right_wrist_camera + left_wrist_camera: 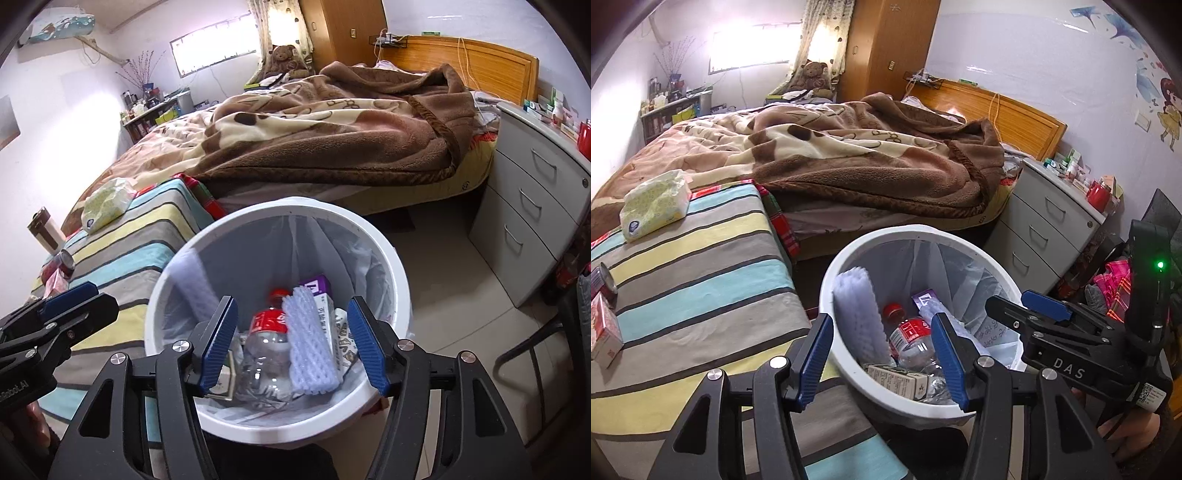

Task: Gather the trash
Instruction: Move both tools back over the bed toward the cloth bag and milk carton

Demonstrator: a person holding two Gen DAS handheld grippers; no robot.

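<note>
White bin holds bottle, foam net.
Both claws open, empty; boxes left on striped surface.

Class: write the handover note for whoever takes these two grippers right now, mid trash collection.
Left gripper: open, empty, above the white bin.
Right gripper: open, empty, over the same bin.
In the bin: clear bottle with red cap, foam netting, small cartons.
Done: those items are binned.
Left: red-and-white box and small can on the striped cover; judge whether they are trash.
</note>
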